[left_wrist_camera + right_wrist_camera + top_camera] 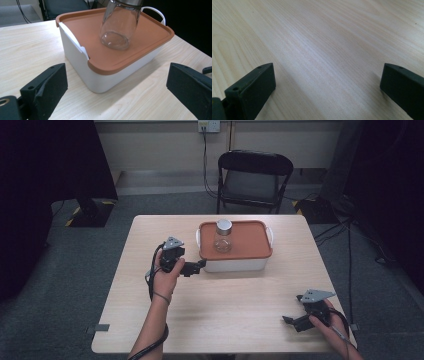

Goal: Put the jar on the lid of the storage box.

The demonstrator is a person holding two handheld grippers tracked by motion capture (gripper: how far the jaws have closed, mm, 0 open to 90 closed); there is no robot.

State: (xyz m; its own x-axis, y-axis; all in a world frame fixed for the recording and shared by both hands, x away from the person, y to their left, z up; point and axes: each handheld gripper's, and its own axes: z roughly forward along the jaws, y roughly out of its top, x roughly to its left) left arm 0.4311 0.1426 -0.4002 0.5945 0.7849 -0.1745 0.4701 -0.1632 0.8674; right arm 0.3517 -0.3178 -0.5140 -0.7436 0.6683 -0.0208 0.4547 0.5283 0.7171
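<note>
left tool [200, 266] gapes wide beside the white storage box [235, 264] near the tabletop's [225, 320] far edge, apparently lined up to grip its near-left corner. glass jar [223, 236] stands on the orange lid [250, 240]. right tool [289, 320] rests spread apart, empty, at the near-right corner.

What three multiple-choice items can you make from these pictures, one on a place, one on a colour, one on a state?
1. Where does the glass jar stand?
A. on the lid of the white box
B. on the bare table
C. on the chair

2. What colour is the lid of the box?
A. blue
B. orange-brown
C. green

3. How do the jaws of the left gripper stand?
A. shut on the jar
B. shut on nothing
C. open, beside the box

Answers: 1 A, the high view shows the jar upright on the lid. 2 B, the lid is orange-brown in the high view and the left gripper view. 3 C, the left gripper view shows its jaws wide apart with the box corner ahead.
</note>
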